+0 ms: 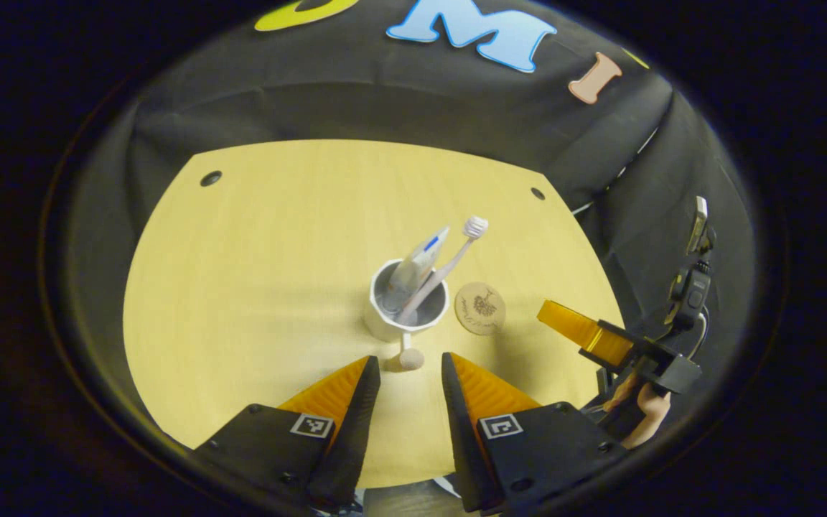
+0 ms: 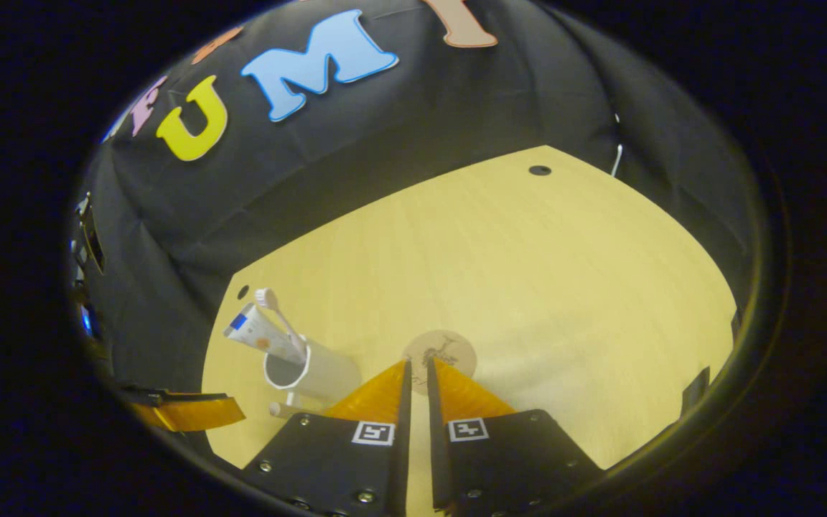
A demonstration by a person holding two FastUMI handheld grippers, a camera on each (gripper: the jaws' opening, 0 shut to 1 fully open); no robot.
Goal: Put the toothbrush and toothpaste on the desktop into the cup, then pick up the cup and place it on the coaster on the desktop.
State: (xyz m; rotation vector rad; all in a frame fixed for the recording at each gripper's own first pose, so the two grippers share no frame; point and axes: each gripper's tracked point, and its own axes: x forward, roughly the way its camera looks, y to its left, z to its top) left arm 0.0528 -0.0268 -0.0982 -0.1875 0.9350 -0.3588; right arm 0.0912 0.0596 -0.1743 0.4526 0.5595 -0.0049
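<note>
A white cup (image 1: 385, 319) stands upright mid-table, with the toothpaste tube (image 1: 419, 262) and the toothbrush (image 1: 460, 251) leaning inside it, bristle head up. Its handle ends in a round knob (image 1: 410, 357) that lies between the tips of my left gripper (image 1: 410, 361), which is open and not touching it. A round wooden coaster (image 1: 480, 308) lies bare just right of the cup. In the right gripper view the cup (image 2: 324, 373), the toothpaste (image 2: 255, 332) and the toothbrush (image 2: 278, 313) are at lower left. My right gripper (image 2: 417, 365) is shut on nothing, its tips just short of the coaster (image 2: 440, 350).
The light wooden table (image 1: 255, 251) has small dark holes (image 1: 210, 178) near its far corners. Black cloth walls it in at the back and sides. The right gripper (image 1: 586, 334), held by a hand (image 1: 647, 413), hovers at the table's right edge. One left finger (image 2: 184, 413) shows at lower left.
</note>
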